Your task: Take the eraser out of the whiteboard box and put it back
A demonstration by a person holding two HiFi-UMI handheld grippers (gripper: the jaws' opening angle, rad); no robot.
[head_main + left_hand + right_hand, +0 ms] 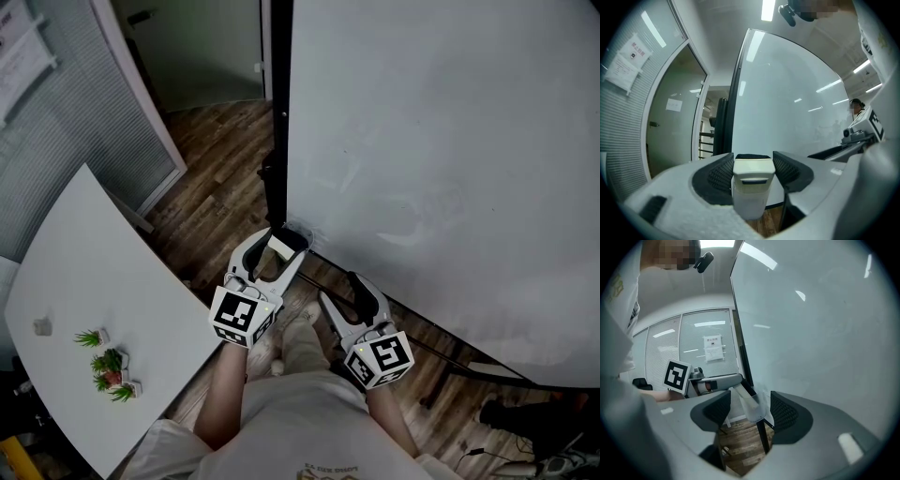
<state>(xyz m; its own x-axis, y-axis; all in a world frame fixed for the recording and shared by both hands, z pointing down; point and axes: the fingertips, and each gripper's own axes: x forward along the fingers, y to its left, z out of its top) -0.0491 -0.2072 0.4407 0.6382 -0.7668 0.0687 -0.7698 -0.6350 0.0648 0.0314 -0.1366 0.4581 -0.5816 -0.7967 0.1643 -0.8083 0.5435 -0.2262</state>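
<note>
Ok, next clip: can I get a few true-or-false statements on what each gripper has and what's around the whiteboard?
1. The left gripper is shut on the eraser. True.
2. The right gripper holds a marker. False: its jaws stand apart with nothing between them.
3. The whiteboard is covered in writing. False: it is blank apart from faint smudges.
4. Small green plants sit on the white table at the person's left. True.
</note>
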